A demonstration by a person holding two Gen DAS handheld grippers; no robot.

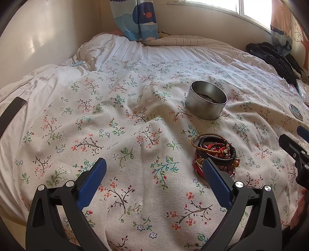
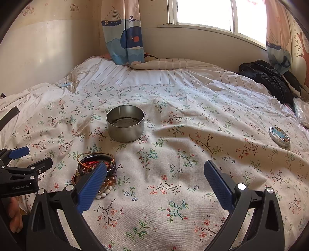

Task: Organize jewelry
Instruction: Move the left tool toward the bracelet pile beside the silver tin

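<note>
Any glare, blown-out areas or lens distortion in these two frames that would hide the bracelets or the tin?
Left wrist view: window blown out at the top edge, strong fisheye bending, dark corner vignetting; bracelets and tin evenly lit and sharp. Right wrist view: window overexposed, same barrel distortion; the right hand-held gripper's finger covers part of the bracelet pile.

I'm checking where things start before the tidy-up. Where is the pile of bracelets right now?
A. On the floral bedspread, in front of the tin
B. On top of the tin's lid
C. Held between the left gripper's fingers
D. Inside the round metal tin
A: the pile of bracelets lies on the floral bedspread, nearer the cameras than the round metal tin, apart from it; the left gripper is open and holds nothing.
</note>
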